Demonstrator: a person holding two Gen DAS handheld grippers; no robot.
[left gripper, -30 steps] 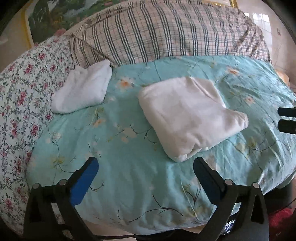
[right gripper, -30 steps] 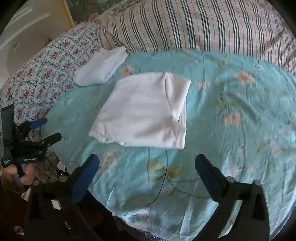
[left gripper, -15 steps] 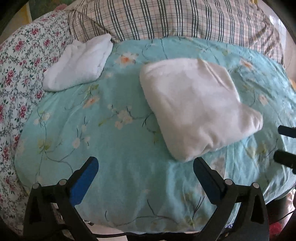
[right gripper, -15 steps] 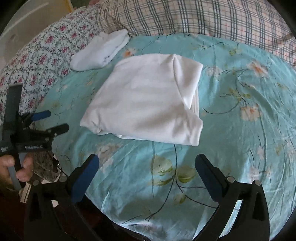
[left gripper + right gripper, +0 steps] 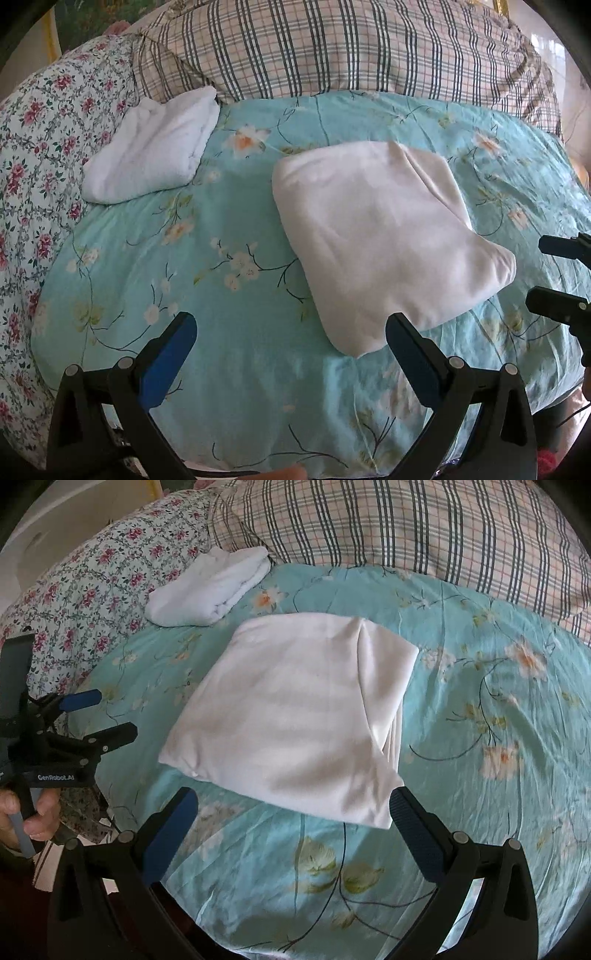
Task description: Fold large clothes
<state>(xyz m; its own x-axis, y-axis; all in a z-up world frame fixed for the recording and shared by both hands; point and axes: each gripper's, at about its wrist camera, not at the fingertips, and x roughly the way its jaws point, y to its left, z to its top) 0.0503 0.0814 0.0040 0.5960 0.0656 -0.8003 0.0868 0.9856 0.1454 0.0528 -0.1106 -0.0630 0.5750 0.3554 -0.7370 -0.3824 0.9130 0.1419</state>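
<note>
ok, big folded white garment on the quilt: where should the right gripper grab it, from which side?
Right gripper, jaws open: take the folded garment by its near right corner, coming in low from the near edge. The stacked layer edges show along that side, so probably one pinch catches them all.

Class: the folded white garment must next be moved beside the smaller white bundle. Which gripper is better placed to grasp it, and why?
Probably the right gripper: open, its right finger already at the folded white garment near corner. The left gripper sits further aside.

The right gripper [image 5: 565, 277] is cut off by the frame's edge.
</note>
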